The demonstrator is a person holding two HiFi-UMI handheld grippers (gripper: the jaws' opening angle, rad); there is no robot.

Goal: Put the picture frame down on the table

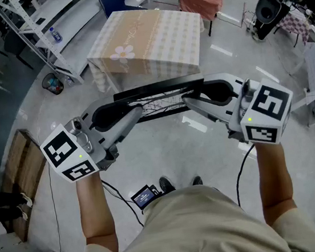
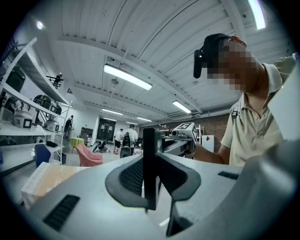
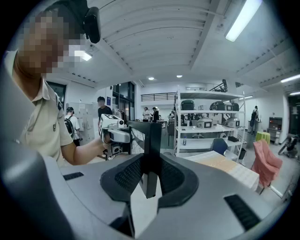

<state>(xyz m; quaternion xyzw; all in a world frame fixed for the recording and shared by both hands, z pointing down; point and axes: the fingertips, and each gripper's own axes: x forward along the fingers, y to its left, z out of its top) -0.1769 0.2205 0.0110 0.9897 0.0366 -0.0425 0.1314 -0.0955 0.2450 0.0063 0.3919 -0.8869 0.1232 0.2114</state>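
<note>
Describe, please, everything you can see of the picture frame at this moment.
The picture frame is a thin black rectangle around a pale picture with dark branch-like lines. It hangs in the air, long side level, short of the cloth-covered table. The left gripper and right gripper each clamp one end, jaws shut on its edge; nothing else touches it.

Pretty bright and even everywhere, lit by long ceiling tubes point(image 2: 127, 77) high above the picture frame point(image 1: 160, 100). Glare streaks on the shiny floor point(image 1: 166, 150) just below and beyond the picture frame in the head view, with only faint, soft shadows there. Heavy fisheye warp in both gripper views, black vignette at the corners. Crisp on the picture frame's edge, softer on the room far behind it, tubes blown out to white.
</note>
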